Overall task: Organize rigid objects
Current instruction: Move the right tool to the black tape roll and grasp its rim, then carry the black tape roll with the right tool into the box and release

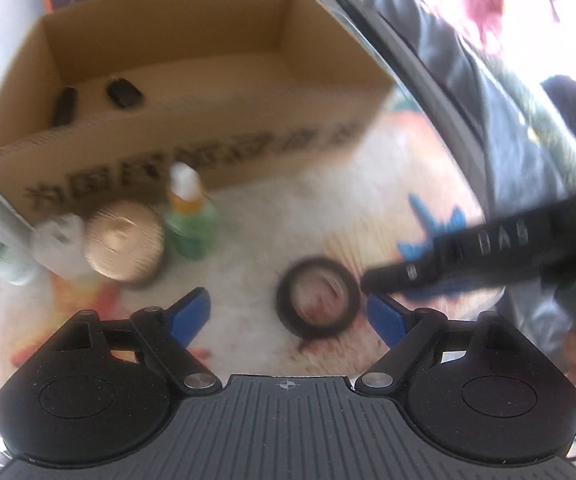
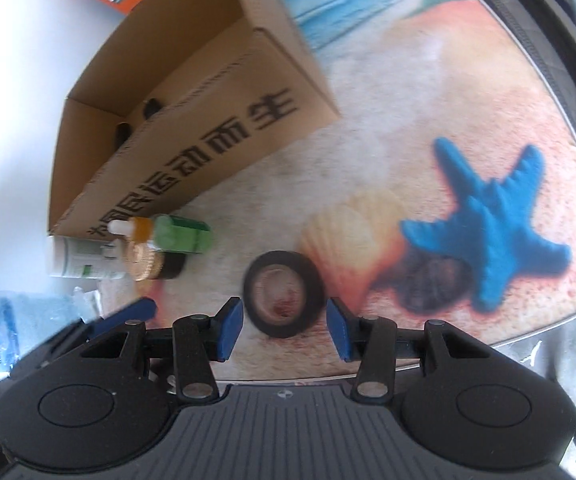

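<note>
1. Roll of black tape lies flat on the beach-print mat, well short of the cardboard box. In the left wrist view the same roll sits just ahead of that claw.
2. Right claw: jaws spread, one blue pad either side of the roll, neither seen touching it. Left claw: jaws spread wide, holding nothing.
3. Handling, judged: roll looks light and stiff, a rigid ring. Outer face is smooth and may slip. Best hold is probably across the outer wall, pads on opposite sides, low on the ring.
4. Box is open-topped; two small dark items lie at one end, rest of the floor bare. Near wall is tall; the roll must clear the rim.
5. Crowding: green bottle, gold-lidded jar and white bottle stand against the box front on the left. Room is open on the starfish side.
</note>
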Demonstrator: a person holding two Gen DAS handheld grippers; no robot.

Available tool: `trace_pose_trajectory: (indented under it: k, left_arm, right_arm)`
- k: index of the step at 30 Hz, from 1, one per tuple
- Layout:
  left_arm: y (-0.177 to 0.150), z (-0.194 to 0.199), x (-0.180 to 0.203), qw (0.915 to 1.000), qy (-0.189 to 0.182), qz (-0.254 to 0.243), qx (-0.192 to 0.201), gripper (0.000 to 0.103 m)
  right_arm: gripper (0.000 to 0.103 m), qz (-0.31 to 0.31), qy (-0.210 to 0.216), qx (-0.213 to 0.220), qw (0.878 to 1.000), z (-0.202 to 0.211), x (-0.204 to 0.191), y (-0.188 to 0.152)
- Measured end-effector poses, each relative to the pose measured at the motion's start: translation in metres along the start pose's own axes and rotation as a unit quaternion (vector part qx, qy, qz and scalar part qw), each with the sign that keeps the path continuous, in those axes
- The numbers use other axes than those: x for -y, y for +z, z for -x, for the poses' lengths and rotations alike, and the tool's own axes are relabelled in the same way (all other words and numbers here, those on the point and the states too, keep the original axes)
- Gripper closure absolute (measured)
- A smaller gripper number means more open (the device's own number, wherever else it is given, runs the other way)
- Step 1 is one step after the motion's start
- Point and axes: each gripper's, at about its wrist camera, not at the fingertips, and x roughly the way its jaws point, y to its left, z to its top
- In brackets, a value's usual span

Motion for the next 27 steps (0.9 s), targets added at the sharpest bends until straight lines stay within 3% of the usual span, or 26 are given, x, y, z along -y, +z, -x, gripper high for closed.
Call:
trace_pose_trajectory:
  k: [4, 9, 16, 27]
  left_arm:
    - [-0.012, -0.022, 0.02, 0.9978, 0.019, -0.061, -0.017, 0.017]
    - [-0.017, -0.04, 0.032, 0.9926, 0.049, -0.111, -0.011, 0.018]
    - [-0.019, -0.055, 0.032, 0.9924, 0.05, -0.112, -0.007, 0.023]
    - [-0.021, -0.061, 0.036, 0.992, 0.049, -0.116, 0.011, 0.036]
  right_arm:
    - [0.054, 0.012, -0.005, 0.013, 1.0, 0.002, 0.006, 0.0]
    - [0.055, 0.052, -0.022, 0.011, 0.998, -0.015, -0.003, 0.003]
    - [0.061, 0.102, -0.033, 0.008, 0.994, -0.032, -0.016, 0.003]
    - [0.071, 0.125, -0.035, 0.005, 0.992, -0.044, -0.017, 0.007]
